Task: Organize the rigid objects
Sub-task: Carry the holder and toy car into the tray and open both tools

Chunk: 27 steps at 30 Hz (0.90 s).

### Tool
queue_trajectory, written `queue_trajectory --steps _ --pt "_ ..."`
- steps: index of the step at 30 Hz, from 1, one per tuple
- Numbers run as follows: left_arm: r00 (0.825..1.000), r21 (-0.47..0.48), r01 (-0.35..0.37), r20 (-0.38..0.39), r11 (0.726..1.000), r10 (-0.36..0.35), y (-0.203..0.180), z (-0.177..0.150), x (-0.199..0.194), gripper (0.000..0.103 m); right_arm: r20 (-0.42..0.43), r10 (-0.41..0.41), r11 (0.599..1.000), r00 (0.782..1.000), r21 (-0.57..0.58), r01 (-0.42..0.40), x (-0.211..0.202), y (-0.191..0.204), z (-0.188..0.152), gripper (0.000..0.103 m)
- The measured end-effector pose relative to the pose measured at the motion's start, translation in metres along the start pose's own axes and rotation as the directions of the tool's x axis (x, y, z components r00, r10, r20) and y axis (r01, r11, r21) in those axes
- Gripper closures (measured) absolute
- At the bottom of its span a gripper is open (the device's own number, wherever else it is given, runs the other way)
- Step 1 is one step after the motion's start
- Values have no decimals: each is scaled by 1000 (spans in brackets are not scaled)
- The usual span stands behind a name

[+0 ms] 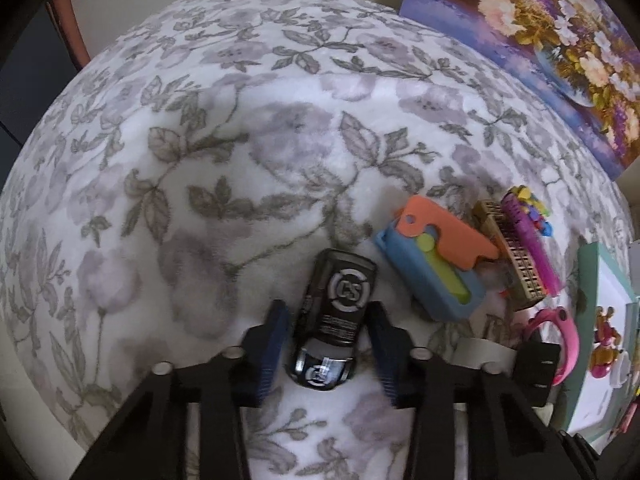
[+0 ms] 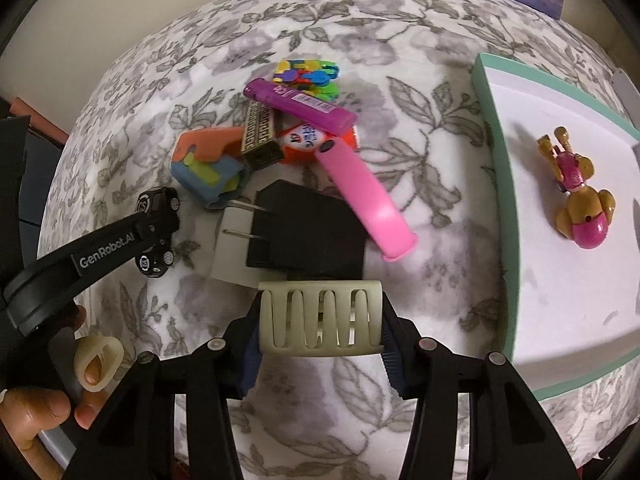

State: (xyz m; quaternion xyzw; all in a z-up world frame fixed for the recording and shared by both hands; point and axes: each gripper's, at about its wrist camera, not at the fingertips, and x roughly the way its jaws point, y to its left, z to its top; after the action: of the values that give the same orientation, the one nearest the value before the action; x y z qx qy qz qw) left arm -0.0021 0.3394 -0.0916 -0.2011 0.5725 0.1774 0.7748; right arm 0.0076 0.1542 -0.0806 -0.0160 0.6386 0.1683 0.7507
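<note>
With the right gripper point(image 2: 320, 344) clamped on a cream slotted clip point(image 2: 320, 320) beside the mint-rimmed tray point(image 2: 490, 120), the left gripper point(image 1: 329, 344) straddles the black toy car point(image 1: 334, 320), jaws apart, so closing and lifting trayward appear next.

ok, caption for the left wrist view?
Left gripper fingers open around a black toy car on the floral blanket, toy pile at right.

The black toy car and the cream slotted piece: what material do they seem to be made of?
Black toy car: probably glossy painted metal or hard plastic, as light glints on its roof. Cream slotted piece: looks like matte moulded plastic or rubber, without shine; which one is unclear.
</note>
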Motion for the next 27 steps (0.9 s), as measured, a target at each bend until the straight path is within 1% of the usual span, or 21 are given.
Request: queue_trajectory --steps 3,6,13,18,20,22,27 --pt "1000 -12 2 -3 1000 -2 0 0 -3 64 -3 1 1000 1000 8 -1 -4 -5 -1 51" --pt "1000 -26 9 16 1000 -8 0 -1 -14 67 -3 16 1000 1000 19 -16 -11 -12 -1 51" --pt "994 -20 1 112 1000 1 -10 -2 -53 67 28 43 998 999 41 -44 -35 -27 -2 51" --pt "981 -4 16 194 1000 -15 -22 -6 -85 67 53 57 996 997 64 -60 -54 -41 -1 51" --pt "976 1 21 216 1000 -21 -28 -8 -96 67 67 53 995 996 78 -58 -61 -48 0 51" --pt "972 9 24 233 1000 -25 -34 -11 -105 67 79 32 995 996 91 -39 -67 -56 2 51" --pt "970 41 42 237 998 -51 -60 -18 -116 67 101 11 990 995 139 -25 -80 -83 4 51"
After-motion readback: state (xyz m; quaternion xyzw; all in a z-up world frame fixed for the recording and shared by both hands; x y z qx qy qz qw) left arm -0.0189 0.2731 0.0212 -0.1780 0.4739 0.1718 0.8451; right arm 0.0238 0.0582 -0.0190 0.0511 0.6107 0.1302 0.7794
